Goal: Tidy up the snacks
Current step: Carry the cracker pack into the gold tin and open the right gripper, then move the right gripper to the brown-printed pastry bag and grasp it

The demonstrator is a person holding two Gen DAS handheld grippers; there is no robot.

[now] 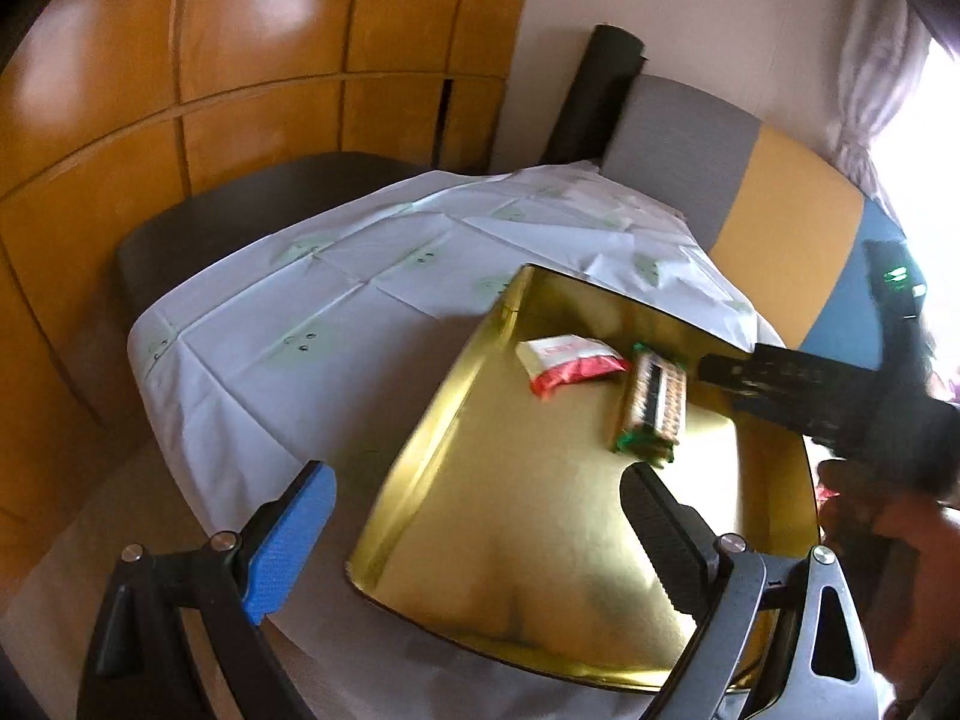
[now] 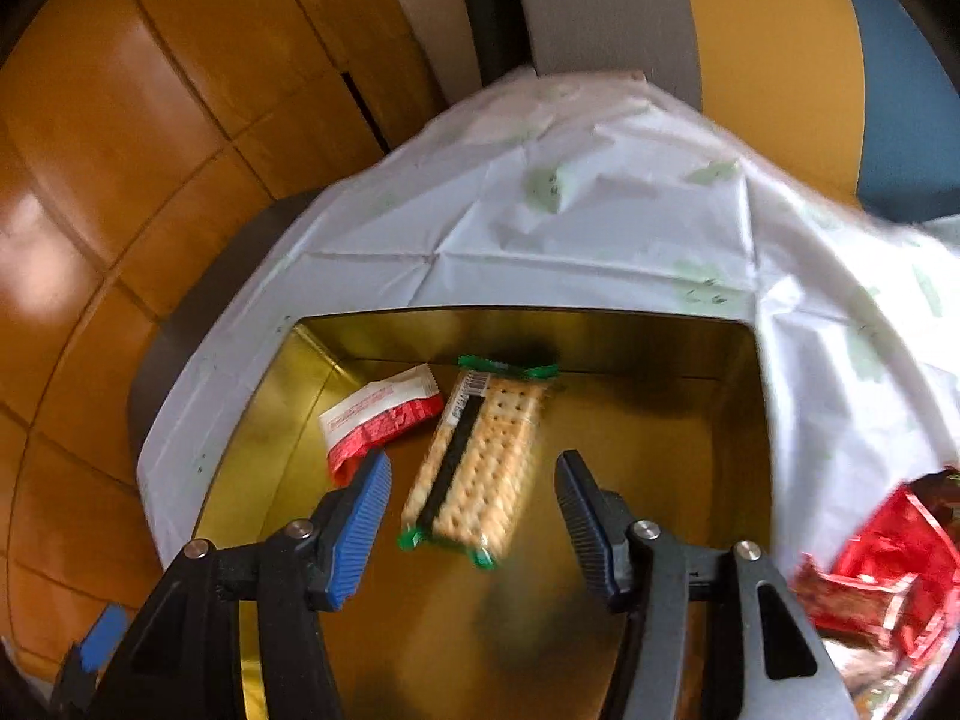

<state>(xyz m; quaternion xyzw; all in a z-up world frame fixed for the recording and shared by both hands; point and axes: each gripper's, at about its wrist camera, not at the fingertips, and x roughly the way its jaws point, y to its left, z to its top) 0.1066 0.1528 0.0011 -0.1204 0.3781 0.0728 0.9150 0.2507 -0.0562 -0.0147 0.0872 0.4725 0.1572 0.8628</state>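
Daylight floods in from a blown-out window at two o'clock in my left view. I see soft glare patches on the glossy orange wooden wall panels [image 1: 252, 18], and murky reflections across the shiny gold metal tray [image 2: 600, 336]. Motion blur smears the pile of red foil wrappers [image 2: 882, 564] at four o'clock on the right. Fisheye curvature bends everything, with dark vignetted corners.

Print on the red-and-white packet [image 2: 379, 420] too blurred to read. Barcode label on the cracker pack [image 2: 480, 462] likewise unreadable. Red wrappers [image 2: 882, 570] smeared and cut off at the right edge, kind not told. Gold tin [image 2: 600, 336] cut off at the bottom edge. Right gripper [image 1: 840, 396] blurred in the left wrist view, fingertips not made out.
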